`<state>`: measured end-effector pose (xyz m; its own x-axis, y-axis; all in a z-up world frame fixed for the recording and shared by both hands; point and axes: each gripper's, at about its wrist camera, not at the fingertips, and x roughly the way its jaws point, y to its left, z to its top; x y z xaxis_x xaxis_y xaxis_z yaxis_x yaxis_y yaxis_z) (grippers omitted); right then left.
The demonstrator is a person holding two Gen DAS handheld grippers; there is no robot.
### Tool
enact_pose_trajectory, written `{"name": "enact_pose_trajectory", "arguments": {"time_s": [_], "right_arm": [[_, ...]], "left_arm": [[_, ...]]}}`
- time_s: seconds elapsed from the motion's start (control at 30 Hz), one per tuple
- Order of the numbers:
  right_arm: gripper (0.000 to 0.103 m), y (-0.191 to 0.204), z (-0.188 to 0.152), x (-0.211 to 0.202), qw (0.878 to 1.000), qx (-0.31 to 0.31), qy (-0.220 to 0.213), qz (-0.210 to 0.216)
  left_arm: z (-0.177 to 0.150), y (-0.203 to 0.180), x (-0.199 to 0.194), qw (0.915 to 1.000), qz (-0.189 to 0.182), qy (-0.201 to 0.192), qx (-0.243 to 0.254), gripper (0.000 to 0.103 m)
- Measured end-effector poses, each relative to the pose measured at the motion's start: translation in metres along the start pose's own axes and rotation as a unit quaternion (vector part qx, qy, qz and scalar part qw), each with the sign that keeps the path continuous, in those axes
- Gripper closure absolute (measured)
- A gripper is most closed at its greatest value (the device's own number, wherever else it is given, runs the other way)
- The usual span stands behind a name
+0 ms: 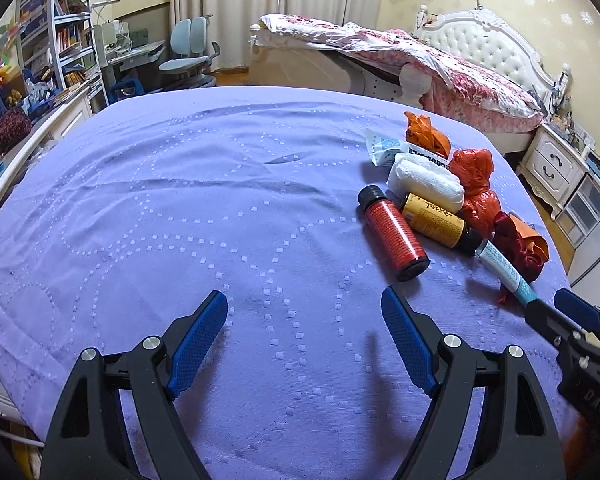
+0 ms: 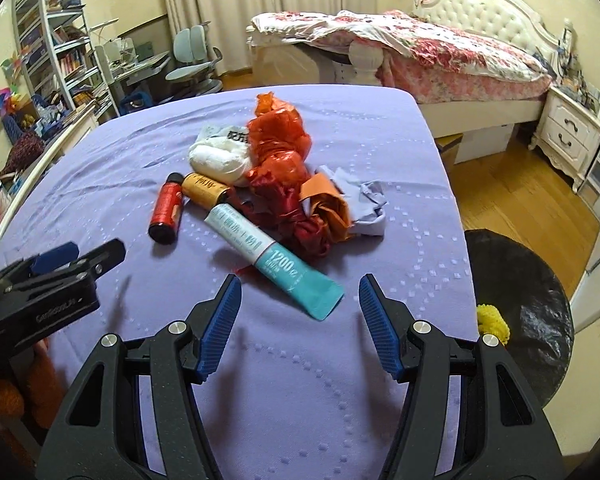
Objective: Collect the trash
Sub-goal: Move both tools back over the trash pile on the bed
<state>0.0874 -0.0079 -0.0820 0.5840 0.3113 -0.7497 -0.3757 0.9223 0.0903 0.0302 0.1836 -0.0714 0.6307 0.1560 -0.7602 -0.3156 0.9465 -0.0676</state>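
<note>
Lilac quilted cloth covers the bed [image 2: 100, 168] where the trash lies in one heap [image 2: 276, 184]: crumpled red bags, a white wad, two small bottles. A black-lined bin [image 2: 540, 280] stands off the bed's right edge. Both tools hang released, nothing between their pads. Collecting looks barely begun, judging by the full heap. The toothpaste tube [image 2: 276, 264] lies nearest, its flat end just ahead of the right tool [image 2: 300, 320]; the next move calls for reaching forward and closing on it. The left tool [image 1: 304, 340] hovers over bare cloth, the heap off to its right.
</note>
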Motion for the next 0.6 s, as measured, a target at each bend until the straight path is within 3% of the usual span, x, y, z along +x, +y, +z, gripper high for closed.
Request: {"name": "enact_pose_trajectory", "arguments": {"time_s": [0.27,0.6], "right_arm": [[0.043,-0.017,0.011,0.001,1.000,0.026,-0.007,-0.013],[0.043,-0.026,0.013,0.017,0.997,0.013,0.006,-0.082]], "left_arm": [[0.000,0.004,0.000,1.0000,-0.003,0.001,-0.004,0.024],[0.000,0.009,0.002,0.9999,-0.002,0.005,-0.010,0.024]]}}
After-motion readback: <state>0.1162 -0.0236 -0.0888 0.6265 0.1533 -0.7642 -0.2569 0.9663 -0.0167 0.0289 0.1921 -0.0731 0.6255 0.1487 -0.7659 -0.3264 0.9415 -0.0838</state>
